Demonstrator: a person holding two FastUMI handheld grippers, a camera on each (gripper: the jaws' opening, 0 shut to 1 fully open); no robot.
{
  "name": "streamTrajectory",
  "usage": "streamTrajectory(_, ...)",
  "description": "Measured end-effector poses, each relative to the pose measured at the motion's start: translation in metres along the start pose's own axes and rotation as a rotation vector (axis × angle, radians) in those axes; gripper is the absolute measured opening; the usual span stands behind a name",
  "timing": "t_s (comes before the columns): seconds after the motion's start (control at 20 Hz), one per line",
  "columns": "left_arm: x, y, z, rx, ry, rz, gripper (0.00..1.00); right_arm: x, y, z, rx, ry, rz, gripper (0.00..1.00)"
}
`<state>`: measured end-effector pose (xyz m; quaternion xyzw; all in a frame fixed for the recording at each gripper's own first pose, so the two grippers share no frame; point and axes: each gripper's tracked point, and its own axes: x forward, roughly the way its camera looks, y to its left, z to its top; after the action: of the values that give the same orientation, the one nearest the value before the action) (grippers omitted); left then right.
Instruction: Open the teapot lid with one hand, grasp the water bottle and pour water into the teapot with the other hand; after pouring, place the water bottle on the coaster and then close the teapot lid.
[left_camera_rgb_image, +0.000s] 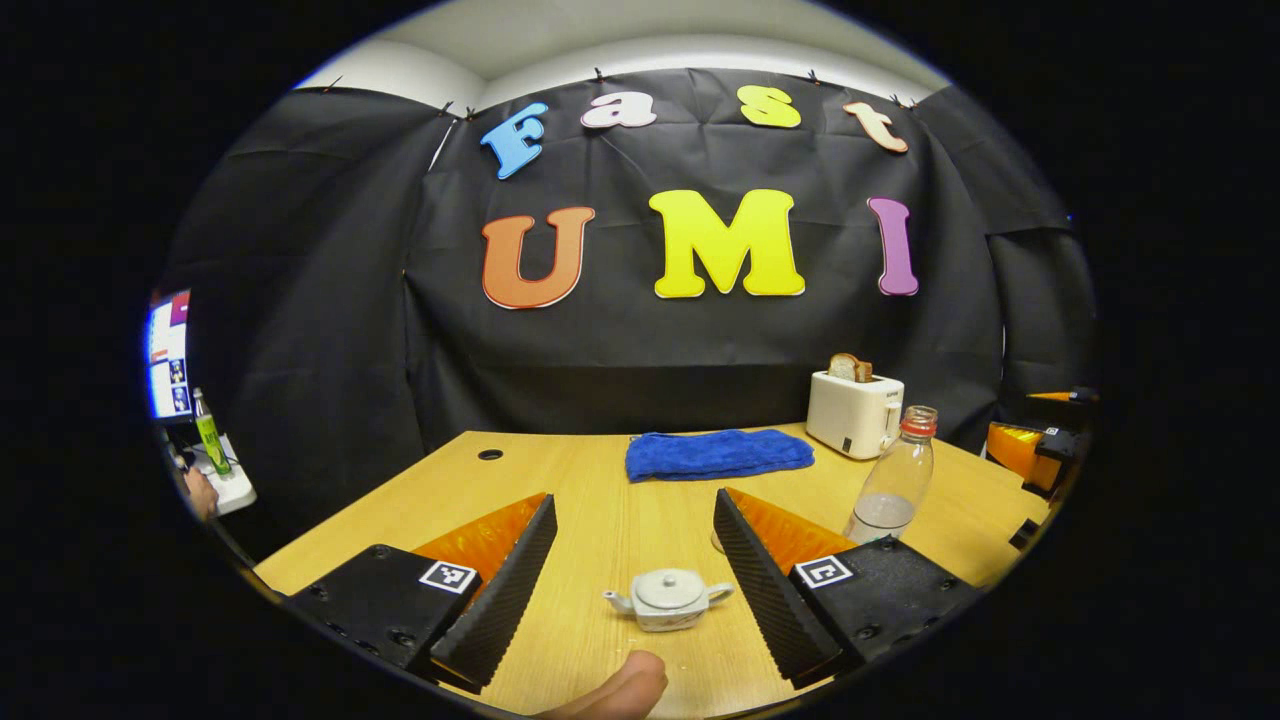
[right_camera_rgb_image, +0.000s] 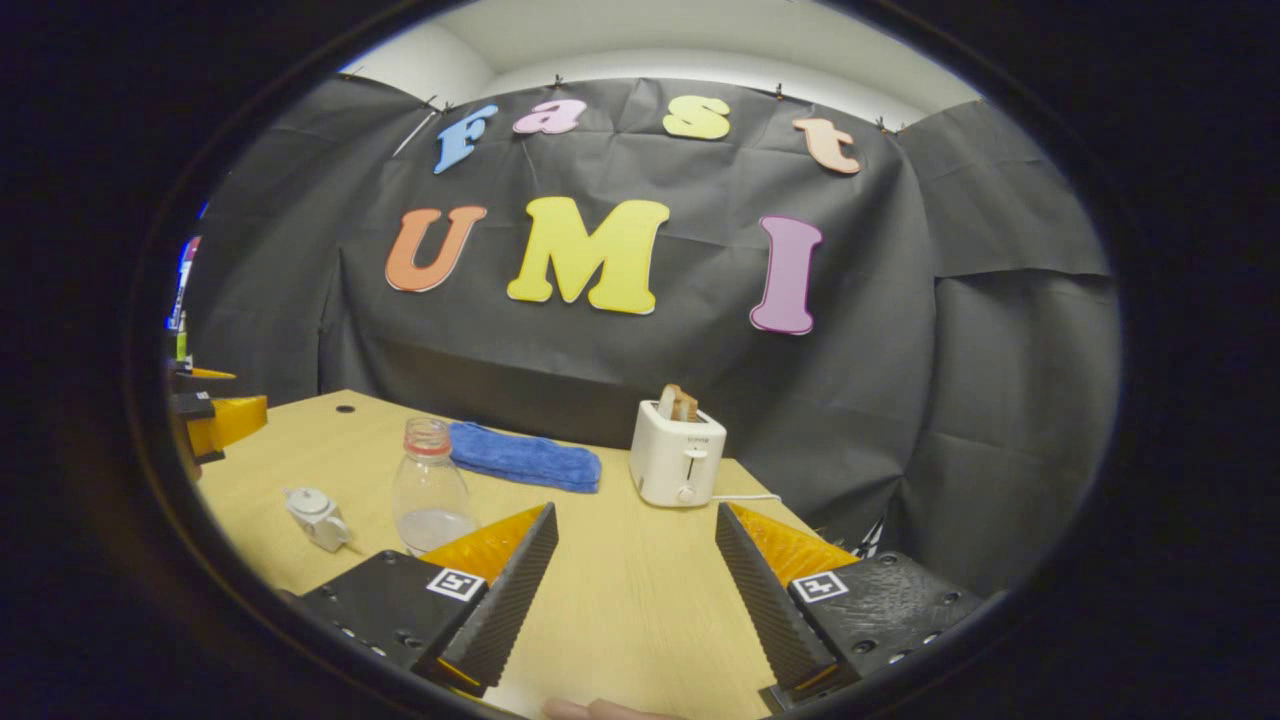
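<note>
The left gripper (left_camera_rgb_image: 635, 560) hangs released, its ribbed fingers spread wide with the small white teapot (left_camera_rgb_image: 668, 598) framed directly between them, just ahead and lower on the wooden table (left_camera_rgb_image: 560, 480); its lid is on, spout to the view's left, handle to the right, so its long axis runs across the jaws. The right gripper (right_camera_rgb_image: 635, 570) is likewise released over bare table, and the clear water bottle (right_camera_rgb_image: 430, 490), ribbed, red-collared, uncapped and about a quarter full, stands upright just left of its left finger. By my reading the left gripper sits nearer the lid, the right nearer the bottle.
</note>
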<state>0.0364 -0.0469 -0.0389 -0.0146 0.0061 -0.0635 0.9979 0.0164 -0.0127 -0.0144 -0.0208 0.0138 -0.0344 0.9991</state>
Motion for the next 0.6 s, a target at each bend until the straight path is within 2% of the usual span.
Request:
streamTrajectory(0.25,0.025,-0.005,-0.029,0.035,-0.010,0.023,0.99,0.001,0.001,0.000,-0.012,0.000,-0.004,0.95)
streamTrajectory(0.4,0.034,-0.019,-0.051,-0.004,0.025,-0.005,0.99,0.002,0.001,-0.003,-0.016,0.006,-0.010,0.98)
streamTrajectory(0.6,0.040,-0.022,-0.076,-0.036,0.101,0.000,0.98,0.003,0.001,-0.003,-0.017,0.007,-0.022,0.96)
